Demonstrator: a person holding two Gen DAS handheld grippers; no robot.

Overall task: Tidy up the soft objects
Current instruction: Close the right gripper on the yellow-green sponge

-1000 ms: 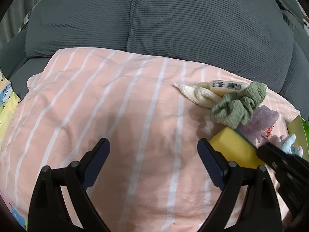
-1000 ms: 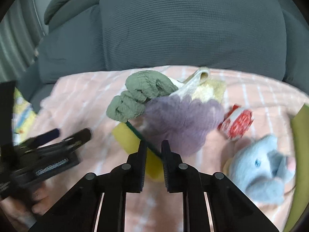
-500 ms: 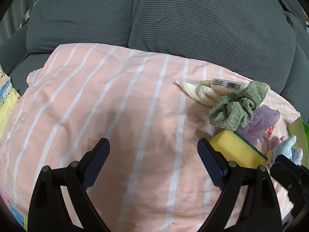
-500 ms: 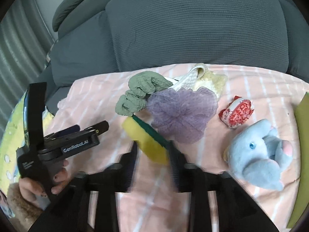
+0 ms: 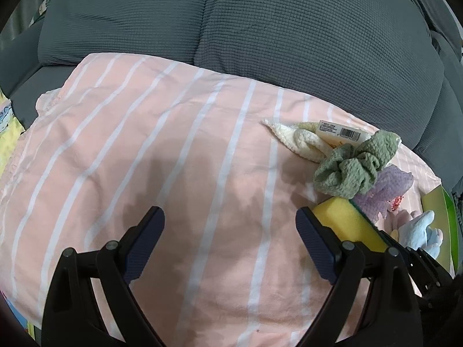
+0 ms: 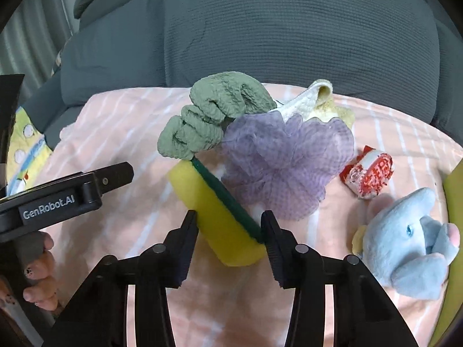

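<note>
2 fisheye views show a pink striped sheet (image 5: 179,156) spread before grey cushions (image 5: 260,29). On the far left of the right wrist view, the left gripper (image 6: 95,185) enters side-on, and the fingers of the person's left hand (image 6: 37,271) are cut off by the frame edge. The left gripper's jaws stand wide apart over bare sheet, holding nothing.

Right of it lies the pile: a green scrunchie (image 6: 214,115) on top, a cream cloth (image 5: 298,141) mostly hidden behind it, a purple mesh pouf (image 6: 289,167), a red and white packet (image 6: 370,176) with unreadable print, and a blue plush elephant (image 6: 411,240). A green object at the far right edge is cut off.

The right gripper (image 6: 228,228) straddles the yellow sponge (image 6: 214,211), its jaws moderately open at both sides; whether they touch it is unclear. 1 second ago these jaws were nearly closed.
</note>
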